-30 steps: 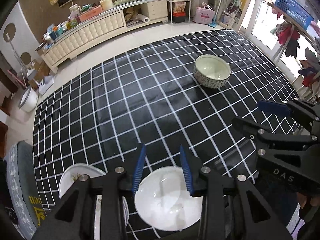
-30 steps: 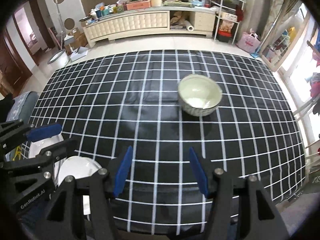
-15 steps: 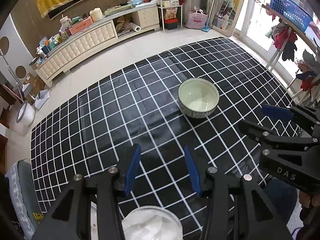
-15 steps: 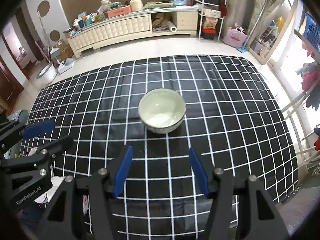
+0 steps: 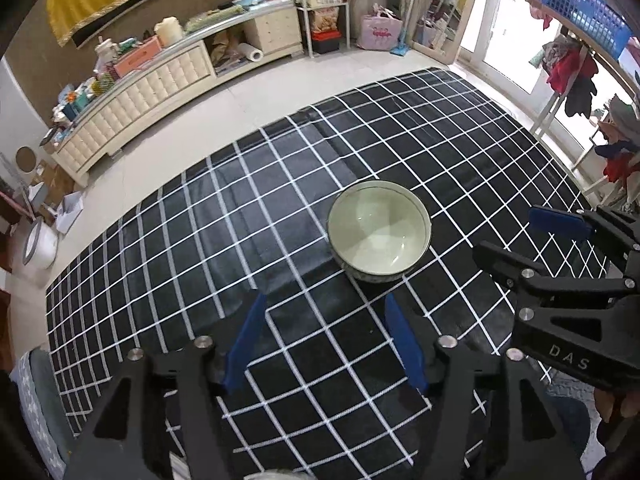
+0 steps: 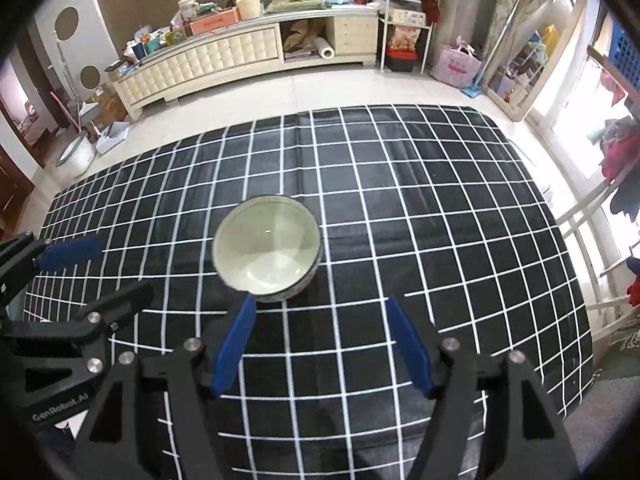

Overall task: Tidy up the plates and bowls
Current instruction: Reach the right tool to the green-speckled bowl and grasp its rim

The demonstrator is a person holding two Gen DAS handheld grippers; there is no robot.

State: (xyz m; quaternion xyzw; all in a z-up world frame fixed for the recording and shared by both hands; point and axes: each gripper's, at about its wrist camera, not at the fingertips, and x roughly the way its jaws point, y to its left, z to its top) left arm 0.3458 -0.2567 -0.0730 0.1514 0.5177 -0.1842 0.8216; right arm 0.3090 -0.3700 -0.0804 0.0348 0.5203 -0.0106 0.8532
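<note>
**Both grippers wide open near a lone bowl on the checked desk**

On the left, the left gripper (image 5: 324, 340), black with blue pads on its fingers (image 5: 244, 344), hovers above the near part of the desk (image 5: 168, 248), which is covered by a black cloth with a white grid. Its jaws stand spread wide apart and hold nothing; only cloth shows between them. In the right wrist view the same gripper (image 6: 80, 268) reaches in from the left edge, its blue-padded upper finger and black lower finger parted and nothing between them.

Around the middle of the desk, well away from every edge, sits a round ceramic bowl (image 5: 379, 232) with a pale green-white inside and a dark patterned outer wall. It stands upright, with nothing in it. In the left wrist view it lies just beyond the left gripper's right finger, apart from it.

On the right, the right gripper (image 6: 320, 340) of the same build is also spread wide, holding nothing. The bowl (image 6: 267, 249) lies just ahead of its left finger (image 6: 236, 344), whose tip overlaps the bowl's near rim in that view; whether they touch cannot be told. In the left wrist view this gripper (image 5: 532, 236) comes in from the right edge, beside the bowl and apart from it.

Beyond the far edge of the desk, a long cream cabinet (image 6: 208, 60) stands across the pale tiled floor (image 6: 320, 88).
</note>
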